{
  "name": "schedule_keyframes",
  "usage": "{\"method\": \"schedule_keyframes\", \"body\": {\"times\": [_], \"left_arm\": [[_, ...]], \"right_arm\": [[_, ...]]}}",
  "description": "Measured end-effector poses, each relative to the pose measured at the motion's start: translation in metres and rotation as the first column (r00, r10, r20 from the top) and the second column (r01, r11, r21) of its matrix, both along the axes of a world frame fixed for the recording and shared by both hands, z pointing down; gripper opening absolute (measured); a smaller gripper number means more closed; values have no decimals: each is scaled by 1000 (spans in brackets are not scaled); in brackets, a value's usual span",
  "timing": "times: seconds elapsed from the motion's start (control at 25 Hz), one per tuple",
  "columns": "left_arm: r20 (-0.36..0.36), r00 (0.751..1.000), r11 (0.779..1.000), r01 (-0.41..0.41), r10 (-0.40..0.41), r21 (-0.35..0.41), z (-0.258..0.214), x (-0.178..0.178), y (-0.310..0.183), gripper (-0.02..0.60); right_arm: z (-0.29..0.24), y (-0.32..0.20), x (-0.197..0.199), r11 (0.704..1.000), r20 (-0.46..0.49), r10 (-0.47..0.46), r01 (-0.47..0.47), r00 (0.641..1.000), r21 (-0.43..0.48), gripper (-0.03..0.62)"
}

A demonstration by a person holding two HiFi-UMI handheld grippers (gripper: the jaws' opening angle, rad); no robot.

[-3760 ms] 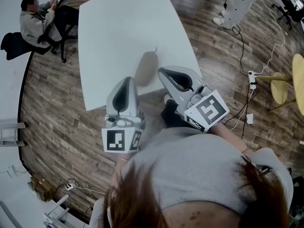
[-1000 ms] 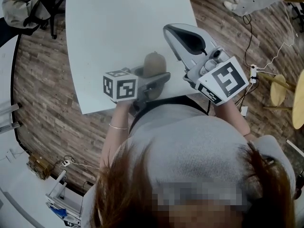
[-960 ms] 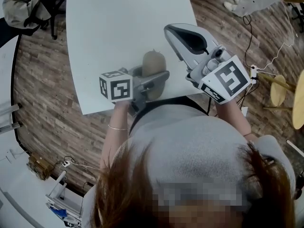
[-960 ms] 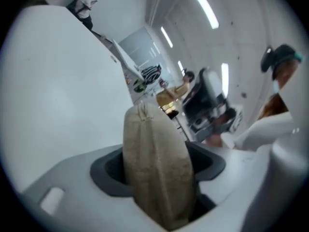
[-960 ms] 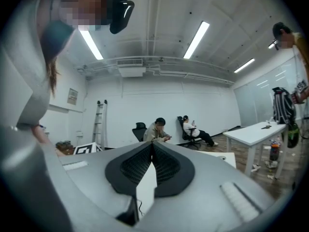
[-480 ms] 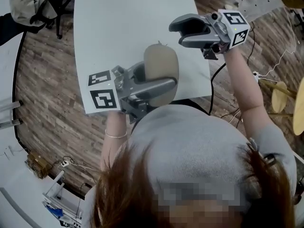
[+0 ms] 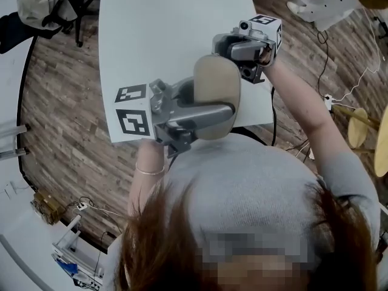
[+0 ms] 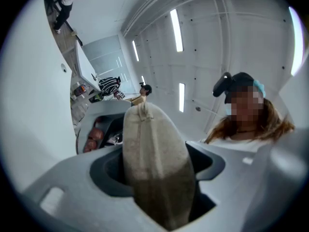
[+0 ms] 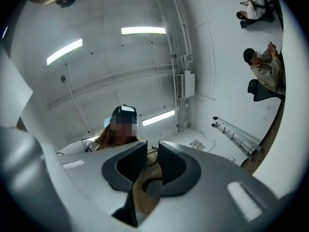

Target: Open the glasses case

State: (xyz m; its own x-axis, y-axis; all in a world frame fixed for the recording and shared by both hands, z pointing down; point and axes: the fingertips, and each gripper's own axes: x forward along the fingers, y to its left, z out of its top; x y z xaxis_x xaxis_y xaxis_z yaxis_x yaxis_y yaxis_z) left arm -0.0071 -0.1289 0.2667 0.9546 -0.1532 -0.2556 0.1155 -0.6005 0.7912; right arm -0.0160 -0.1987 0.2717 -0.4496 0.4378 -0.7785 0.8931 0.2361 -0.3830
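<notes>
While I hold the glasses case (image 7: 216, 96) above the worktop (image 7: 157, 35), I ready the opening.
Left fingers (image 7: 194, 113) clamp its body steady; right fingers (image 7: 230, 46) are closing around its top end.

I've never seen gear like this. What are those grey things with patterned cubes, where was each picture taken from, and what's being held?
No robot: a person holds a two-jaw gripper in each hand, and the patterned cubes belong to them. One picture comes from a camera on the person's head, looking down on a white table; nothing lies on the part in view. The other two come from cameras riding on each gripper. The left gripper is clamped on a beige glasses case, held in the air. The right gripper is at the case's far end, jaws closing; whether they pinch it yet is unclear.
</notes>
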Motion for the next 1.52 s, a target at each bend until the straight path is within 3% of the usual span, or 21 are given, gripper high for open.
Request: {"method": "schedule_keyframes", "body": {"times": [0.2, 0.48, 0.72, 1.52], "left_arm": [[8, 1000, 1000, -17, 17, 2, 0, 3, 4, 333], [93, 993, 997, 69, -70, 17, 12, -3, 0, 333], [74, 988, 991, 132, -132, 4, 12, -18, -4, 331], [93, 980, 984, 179, -178, -5, 16, -26, -14, 331]], "right_arm": [[-3, 3, 1, 999, 4, -36, 36, 999, 9, 14], [0, 2, 2, 978, -57, 145, -134, 988, 159, 9], [1, 3, -2, 946, -102, 232, -201, 967, 254, 9], [11, 2, 5, 934, -127, 317, -287, 940, 210, 9]]}}
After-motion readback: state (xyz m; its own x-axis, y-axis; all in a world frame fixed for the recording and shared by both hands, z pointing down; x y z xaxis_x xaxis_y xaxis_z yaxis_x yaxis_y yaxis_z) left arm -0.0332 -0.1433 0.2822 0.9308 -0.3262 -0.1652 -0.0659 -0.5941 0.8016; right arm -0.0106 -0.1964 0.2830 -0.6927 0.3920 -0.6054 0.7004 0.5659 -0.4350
